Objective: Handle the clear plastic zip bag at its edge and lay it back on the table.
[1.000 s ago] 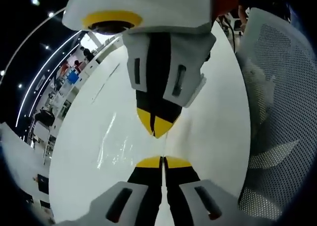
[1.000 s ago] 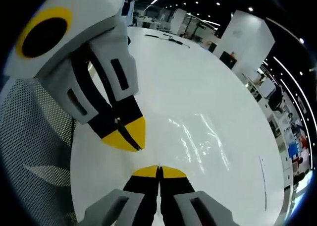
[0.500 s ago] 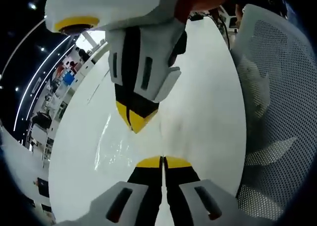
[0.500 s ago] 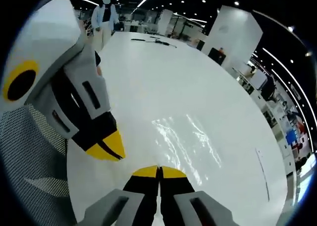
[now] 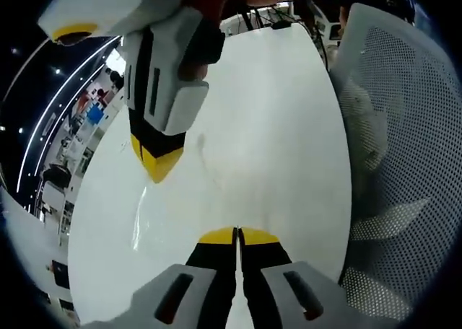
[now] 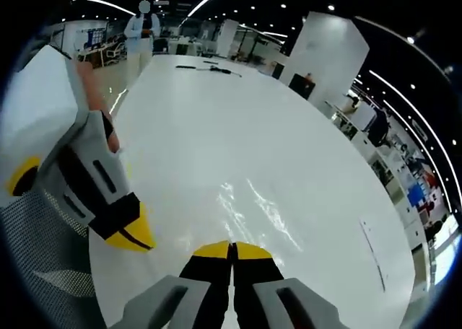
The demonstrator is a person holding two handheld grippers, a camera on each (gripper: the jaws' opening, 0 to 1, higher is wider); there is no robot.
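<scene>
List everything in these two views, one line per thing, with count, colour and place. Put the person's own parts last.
table: one, glossy white, long, under both grippers.
clear plastic zip bag: one, transparent with glare creases, flat on the table just ahead of the right gripper; in the left gripper view it lies left of centre.
mesh chair: one, white, at the table edge, on the right of the left gripper view.
dark items: a few, black, at the table's far end; too small to identify.
bystander: one, standing beyond the table's far end.
left gripper: grey and black with yellow tips, jaws closed.
right gripper: same colours, jaws closed.
</scene>
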